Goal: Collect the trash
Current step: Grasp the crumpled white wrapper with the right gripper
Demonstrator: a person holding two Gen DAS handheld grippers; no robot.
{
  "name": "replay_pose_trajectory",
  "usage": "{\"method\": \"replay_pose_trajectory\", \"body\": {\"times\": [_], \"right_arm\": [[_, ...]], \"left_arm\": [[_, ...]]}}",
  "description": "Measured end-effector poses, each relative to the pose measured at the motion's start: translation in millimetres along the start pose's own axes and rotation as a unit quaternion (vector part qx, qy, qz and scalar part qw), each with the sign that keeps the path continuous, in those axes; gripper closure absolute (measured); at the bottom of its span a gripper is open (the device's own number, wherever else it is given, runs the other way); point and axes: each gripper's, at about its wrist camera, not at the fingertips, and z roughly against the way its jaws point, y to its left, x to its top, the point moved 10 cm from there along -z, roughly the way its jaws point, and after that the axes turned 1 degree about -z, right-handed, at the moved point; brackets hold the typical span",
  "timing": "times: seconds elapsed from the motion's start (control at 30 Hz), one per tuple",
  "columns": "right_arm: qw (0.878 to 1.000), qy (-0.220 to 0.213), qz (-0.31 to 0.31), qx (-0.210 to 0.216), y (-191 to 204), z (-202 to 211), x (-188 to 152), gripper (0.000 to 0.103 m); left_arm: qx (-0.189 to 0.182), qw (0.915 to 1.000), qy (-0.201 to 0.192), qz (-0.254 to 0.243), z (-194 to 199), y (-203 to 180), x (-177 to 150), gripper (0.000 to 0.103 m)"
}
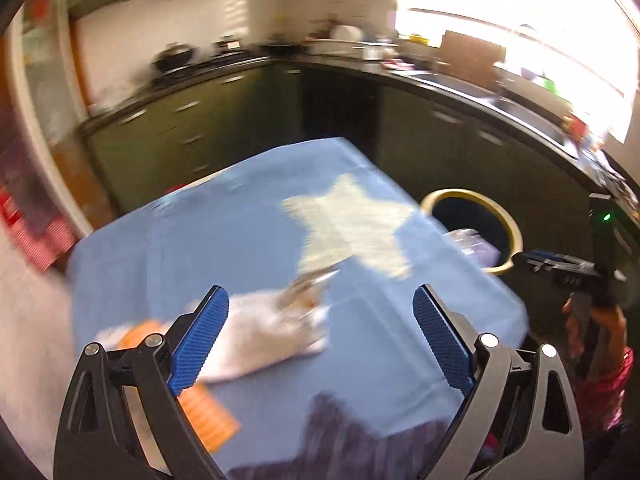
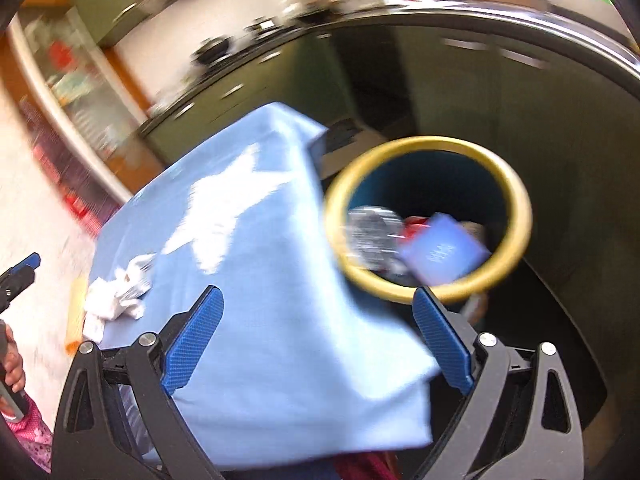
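Note:
A table under a blue cloth (image 1: 248, 248) holds crumpled white paper trash (image 1: 264, 332) with a shiny wrapper (image 1: 308, 284) on it and an orange sheet (image 1: 208, 416) at the near left. My left gripper (image 1: 320, 328) is open and empty just above the paper. A dark bin with a yellow rim (image 2: 428, 220) stands right of the table; inside lie a blue packet (image 2: 444, 254) and a clear crumpled plastic piece (image 2: 370, 236). My right gripper (image 2: 318, 328) is open and empty above the table's right edge (image 2: 280, 280), near the bin. The white paper also shows in the right wrist view (image 2: 116, 296).
Dark green kitchen cabinets (image 1: 208, 120) with a black counter run behind and right of the table. A sink (image 1: 500, 92) sits under a bright window. The bin (image 1: 472, 224) stands between table and cabinets. A dark striped cloth (image 1: 352, 440) lies at the table's near edge.

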Motion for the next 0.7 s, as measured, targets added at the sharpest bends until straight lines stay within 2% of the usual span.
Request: {"method": "replay_pose_trajectory", "body": {"times": [0.17, 0.23, 0.37, 0.43, 0.5, 0.7], "right_arm": [[0.992, 0.035, 0.098, 0.070, 93.3, -32.9, -4.8, 0.013], [0.986, 0.049, 0.129, 0.095, 126.5, -44.4, -10.4, 0.017], [0.969, 0.082, 0.180, 0.149, 189.0, -66.6, -27.0, 0.037], [0.966, 0.104, 0.174, 0.160, 204.4, -79.8, -29.5, 0.045], [0.969, 0.119, 0.150, 0.159, 212.1, -95.4, -25.6, 0.051], [0.971, 0.169, 0.088, 0.145, 215.5, -137.1, -22.6, 0.051]], "left_arm": [[0.036, 0.9971, 0.006, 0.067, 22.6, 65.6, -53.0, 0.011], [0.045, 0.9950, 0.008, 0.089, 27.6, 80.8, -69.3, 0.011], [0.042, 0.9917, 0.011, 0.121, 28.5, 97.3, -93.0, 0.011], [0.037, 0.9905, 0.012, 0.132, 27.5, 99.7, -101.2, 0.011], [0.036, 0.9901, 0.013, 0.135, 25.3, 99.7, -105.6, 0.011], [0.033, 0.9912, 0.020, 0.127, 15.3, 93.7, -107.8, 0.011]]}}
